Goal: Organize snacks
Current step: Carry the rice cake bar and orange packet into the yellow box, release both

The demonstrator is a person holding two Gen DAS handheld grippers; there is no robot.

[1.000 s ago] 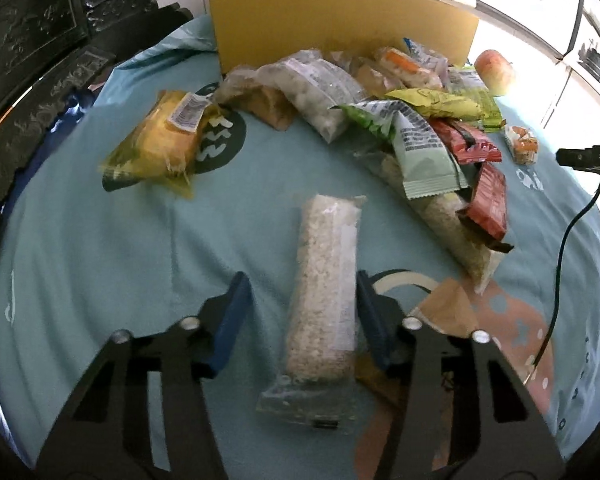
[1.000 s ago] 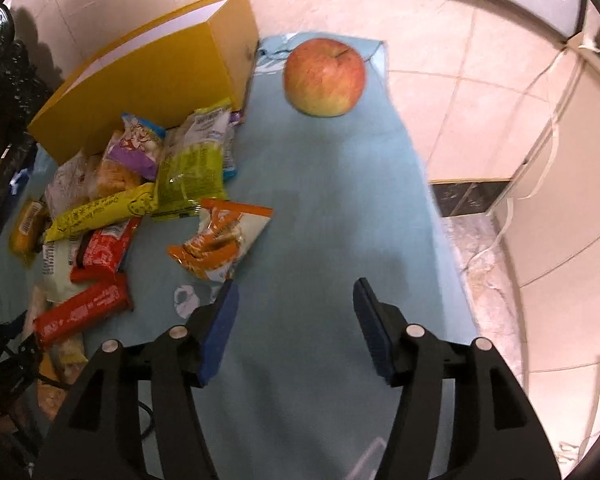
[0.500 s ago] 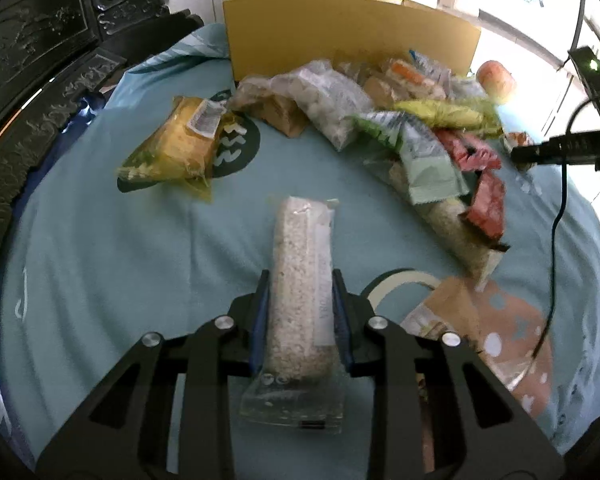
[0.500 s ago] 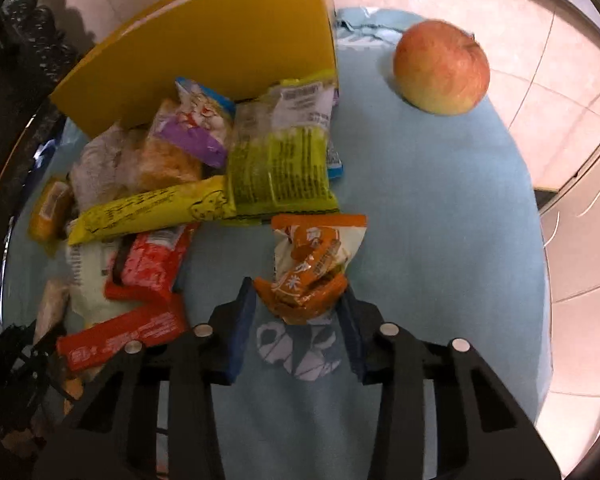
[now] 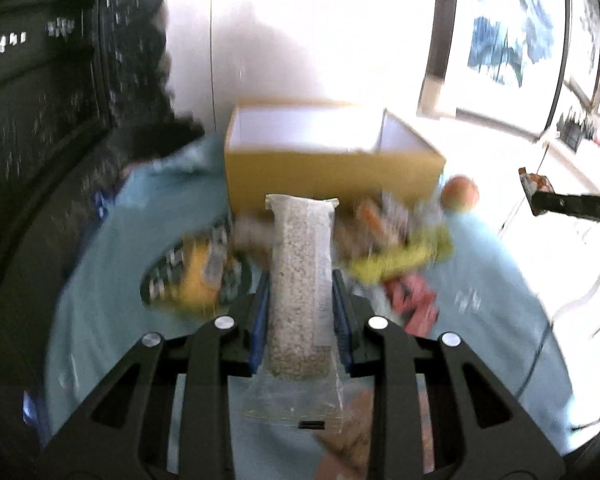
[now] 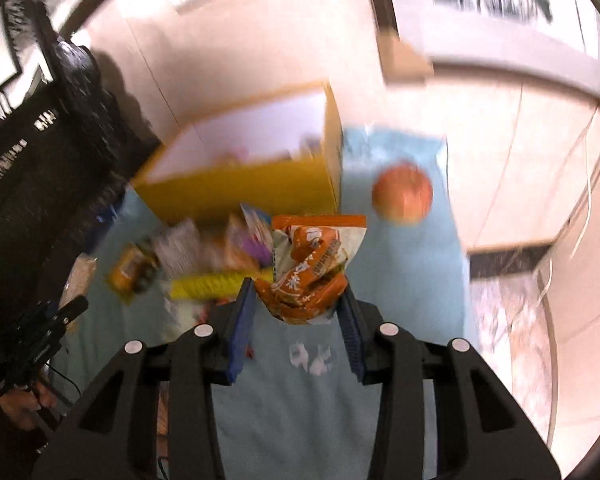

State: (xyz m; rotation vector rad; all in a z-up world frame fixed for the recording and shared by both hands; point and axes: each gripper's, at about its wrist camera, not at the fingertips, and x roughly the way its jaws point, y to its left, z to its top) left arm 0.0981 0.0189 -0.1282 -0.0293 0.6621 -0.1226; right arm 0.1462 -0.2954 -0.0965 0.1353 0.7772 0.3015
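Observation:
My left gripper is shut on a long clear packet of pale puffed-rice bar, which hangs lifted above the blue tablecloth. My right gripper is shut on an orange and white snack bag, also raised off the cloth. Beyond both stands an open yellow box with a white inside. A blurred pile of snack packets lies in front of the box. In the right wrist view the pile sits left of the held bag.
An apple rests on the cloth right of the box. The right gripper shows at the right edge of the left wrist view. Dark carved furniture stands on the left. Tiled floor lies beyond the table's right edge.
Both grippers shut on their packets, then rose off the table with them. The views now tilt up, showing the box's open top and the wall behind.

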